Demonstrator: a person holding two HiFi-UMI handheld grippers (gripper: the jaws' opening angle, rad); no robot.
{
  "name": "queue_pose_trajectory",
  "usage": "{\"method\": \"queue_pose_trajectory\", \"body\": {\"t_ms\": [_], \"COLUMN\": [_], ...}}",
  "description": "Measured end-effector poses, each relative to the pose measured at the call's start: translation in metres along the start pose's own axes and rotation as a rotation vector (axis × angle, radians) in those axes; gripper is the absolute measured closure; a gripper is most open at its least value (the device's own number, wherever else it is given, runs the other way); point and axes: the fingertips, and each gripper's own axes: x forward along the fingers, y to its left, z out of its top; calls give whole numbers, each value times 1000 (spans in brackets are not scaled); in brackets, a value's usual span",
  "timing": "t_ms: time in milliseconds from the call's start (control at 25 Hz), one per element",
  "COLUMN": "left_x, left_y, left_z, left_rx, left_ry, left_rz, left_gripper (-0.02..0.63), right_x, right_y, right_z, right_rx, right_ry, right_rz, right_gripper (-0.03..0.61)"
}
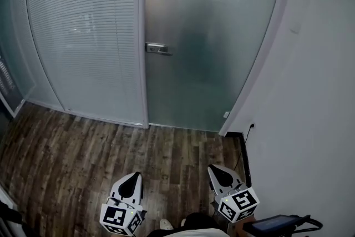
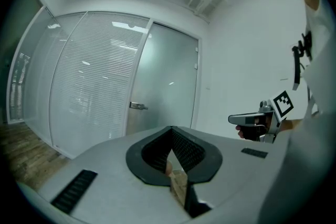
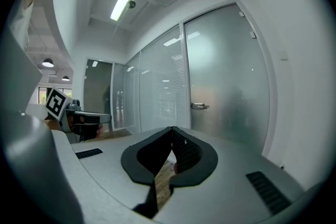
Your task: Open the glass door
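Note:
A frosted glass door [image 1: 211, 41] stands closed ahead, with a metal lever handle [image 1: 157, 49] at its left edge. Both grippers hang low over the wooden floor, well short of the door. My left gripper [image 1: 131, 179] and right gripper [image 1: 219, 172] point toward it, each shut with nothing between the jaws. In the left gripper view the left gripper [image 2: 171, 129] aims at the door [image 2: 168, 86] and handle [image 2: 137, 106]. The right gripper view has the right gripper [image 3: 172, 129] below the handle [image 3: 199, 106] on the door [image 3: 226, 81].
A glass partition with blinds [image 1: 83, 36] joins the door's left side. A white wall [image 1: 310, 91] runs along the right, with a cable [image 1: 247, 136] at its base. Dark wooden floor [image 1: 111, 158] lies between me and the door.

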Motion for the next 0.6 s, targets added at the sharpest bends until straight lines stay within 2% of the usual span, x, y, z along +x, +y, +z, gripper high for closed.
{"method": "queue_pose_trajectory", "body": {"t_ms": [200,480,600], "left_x": [24,66,96], "left_y": [16,38,39], "left_z": [5,14,20], "left_rx": [5,4,10], "left_ry": [14,14,20], "left_rz": [-19,7,8], "left_gripper": [615,615,615], "right_x": [32,81,101], "right_y": [-14,-38,-61], "right_z": [3,8,14], "right_rx": [22,29,34], "right_ry": [4,-10,-18], "right_rz": [-16,21,27], "right_gripper": [577,577,577]}}
